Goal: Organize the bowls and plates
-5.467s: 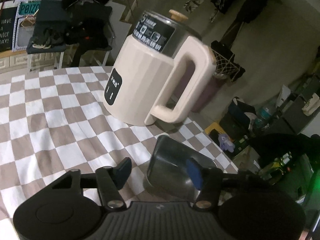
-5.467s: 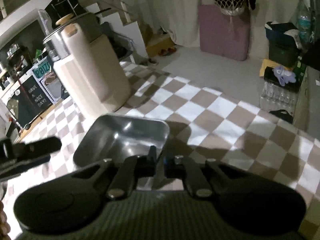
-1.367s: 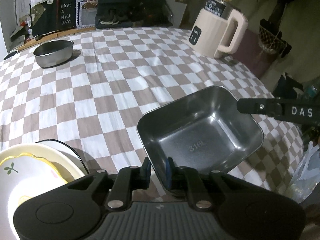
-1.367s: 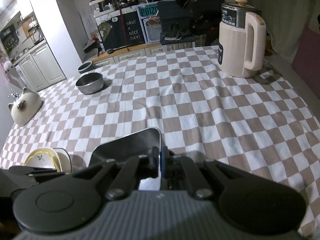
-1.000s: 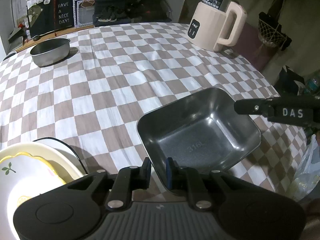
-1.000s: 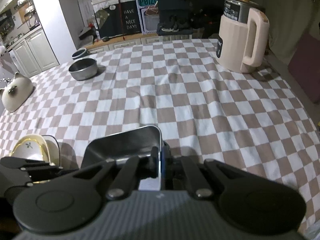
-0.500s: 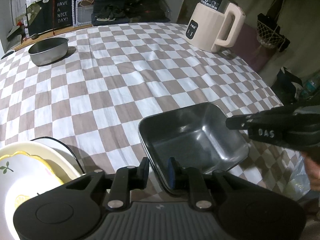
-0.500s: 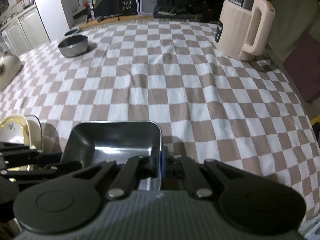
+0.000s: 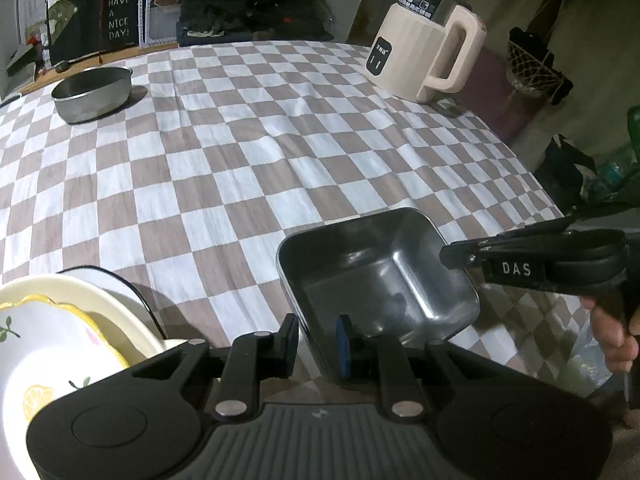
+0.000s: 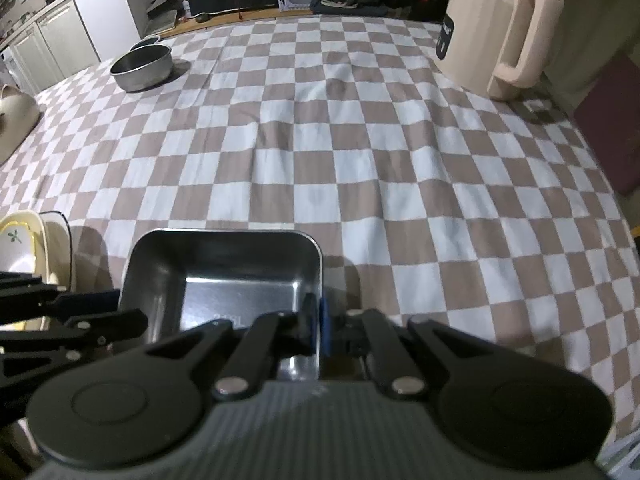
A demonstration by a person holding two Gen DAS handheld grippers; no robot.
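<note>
A square steel dish (image 9: 380, 276) sits low over the checked tablecloth near the table's front edge; it also shows in the right wrist view (image 10: 224, 276). My right gripper (image 10: 315, 326) is shut on its right rim. My left gripper (image 9: 317, 340) straddles the dish's near-left rim with its jaws slightly apart, so the grip looks loosened. A stack of cream plates, the top one with a lemon print (image 9: 52, 344), lies just left of the dish and also appears in the right wrist view (image 10: 24, 240). A round steel bowl (image 9: 93, 92) stands at the far left.
A beige electric kettle (image 9: 424, 64) stands at the far right corner of the table. A second small bowl (image 10: 145, 42) sits behind the round one. A cream cat-shaped pot (image 10: 16, 116) is at the left edge. The table edge drops off at the right.
The dish has come down toward the cloth beside the plates, held by both grippers. The left gripper's jaws have parted a little on the rim. The right gripper stays clamped.
</note>
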